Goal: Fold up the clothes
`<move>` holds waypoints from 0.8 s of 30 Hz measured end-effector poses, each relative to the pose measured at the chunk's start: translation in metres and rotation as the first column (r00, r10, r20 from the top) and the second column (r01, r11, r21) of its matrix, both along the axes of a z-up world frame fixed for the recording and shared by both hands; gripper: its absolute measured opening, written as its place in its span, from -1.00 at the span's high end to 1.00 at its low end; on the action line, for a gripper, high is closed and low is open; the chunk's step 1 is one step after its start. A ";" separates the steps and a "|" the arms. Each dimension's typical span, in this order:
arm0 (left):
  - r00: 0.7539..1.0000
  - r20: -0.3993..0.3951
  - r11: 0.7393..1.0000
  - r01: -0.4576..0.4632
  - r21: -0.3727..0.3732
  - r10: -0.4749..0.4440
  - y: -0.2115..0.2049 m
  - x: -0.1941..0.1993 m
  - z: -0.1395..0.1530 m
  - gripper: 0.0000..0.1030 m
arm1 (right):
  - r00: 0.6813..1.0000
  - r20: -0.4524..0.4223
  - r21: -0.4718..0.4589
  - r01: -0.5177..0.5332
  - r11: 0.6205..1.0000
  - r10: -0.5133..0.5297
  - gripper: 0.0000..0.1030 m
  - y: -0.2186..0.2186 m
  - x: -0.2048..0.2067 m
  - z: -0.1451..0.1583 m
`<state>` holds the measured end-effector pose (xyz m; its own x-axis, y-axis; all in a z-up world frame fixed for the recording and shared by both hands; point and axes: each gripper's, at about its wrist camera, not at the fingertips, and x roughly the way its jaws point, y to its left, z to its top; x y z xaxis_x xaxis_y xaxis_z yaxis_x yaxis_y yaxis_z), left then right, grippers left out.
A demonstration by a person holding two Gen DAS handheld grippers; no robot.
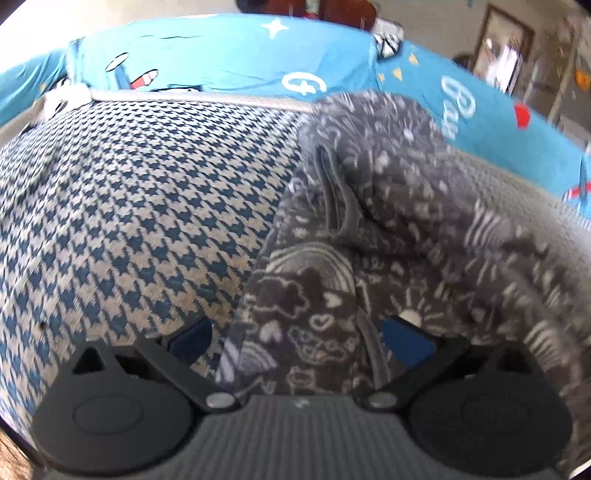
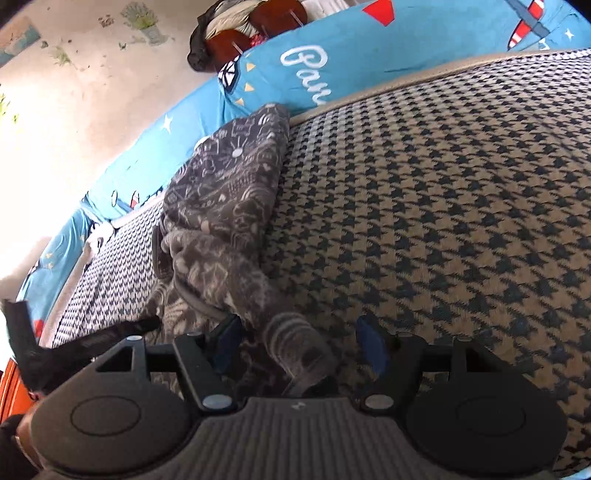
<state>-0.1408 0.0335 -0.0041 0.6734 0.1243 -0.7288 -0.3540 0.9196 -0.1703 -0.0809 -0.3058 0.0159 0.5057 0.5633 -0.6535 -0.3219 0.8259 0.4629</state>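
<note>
A dark grey garment (image 1: pixel 369 240) printed with white doodles lies crumpled on a blue-and-beige houndstooth cover (image 1: pixel 147 203). My left gripper (image 1: pixel 299 341) stands open over the garment's near edge. Its blue pads are wide apart, with cloth lying loosely between them. In the right wrist view the same garment (image 2: pixel 229 192) runs from the far edge of the cover (image 2: pixel 443 221) toward me. A striped cuff (image 2: pixel 295 339) lies between the jaws of my right gripper (image 2: pixel 299 345). That gripper is open, and its right pad is clear of the cloth.
Bright blue cartoon-print bedding (image 1: pixel 221 55) (image 2: pixel 295 74) runs along the far edge of the cover. A brown wooden object (image 2: pixel 258 26) stands behind it against a pale wall. A black tool part (image 2: pixel 74 343) and a hand (image 2: pixel 22 435) show at the lower left.
</note>
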 end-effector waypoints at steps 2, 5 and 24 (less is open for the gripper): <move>1.000 0.015 1.000 -0.011 -0.003 0.011 0.003 -0.006 0.008 -1.00 | 1.000 -0.002 0.002 0.003 1.000 -0.003 -0.34 0.002 0.002 -0.004; 0.999 0.034 1.000 0.015 0.007 -0.016 0.007 -0.011 0.025 -1.00 | 1.000 -0.016 0.025 0.000 1.000 0.000 -0.34 0.004 0.003 -0.008; 0.990 0.103 0.990 -0.080 -0.117 0.093 0.078 -0.034 0.057 -1.00 | 0.961 0.168 0.125 -0.240 0.963 0.218 0.82 0.047 -0.047 0.039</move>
